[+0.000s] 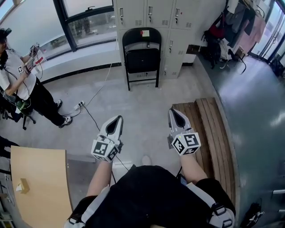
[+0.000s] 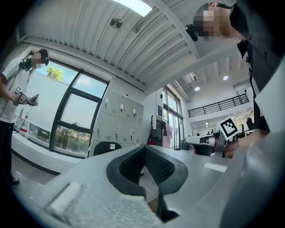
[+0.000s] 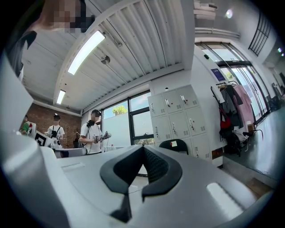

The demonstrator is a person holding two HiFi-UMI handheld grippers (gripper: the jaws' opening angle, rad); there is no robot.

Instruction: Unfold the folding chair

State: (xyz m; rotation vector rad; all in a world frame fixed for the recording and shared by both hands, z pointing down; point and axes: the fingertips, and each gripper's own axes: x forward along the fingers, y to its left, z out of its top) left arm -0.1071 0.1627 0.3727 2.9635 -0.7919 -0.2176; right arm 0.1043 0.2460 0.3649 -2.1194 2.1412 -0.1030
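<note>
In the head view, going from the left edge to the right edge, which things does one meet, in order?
Standing person → left gripper → folding chair → right gripper → hanging clothes.

Pretty sure this is a lab or workshop-type hall in an office building, not anyone's home. Straight ahead of the left gripper [image 1: 118, 120] and right gripper [image 1: 173, 113] stands a wall of pale grey metal lockers [image 1: 133, 13], with tall dark-framed windows [image 1: 89, 26] off to the left. Just right of the right gripper there's a brown slatted wooden bench [image 1: 209, 133], with hanging coats on a rack [image 1: 242, 26] further out. Bare grey floor [image 1: 147, 102], ribbed white metal ceiling [image 3: 133, 53] with long strip lights [image 3: 87, 51], red brick wall [image 3: 67, 122].
</note>
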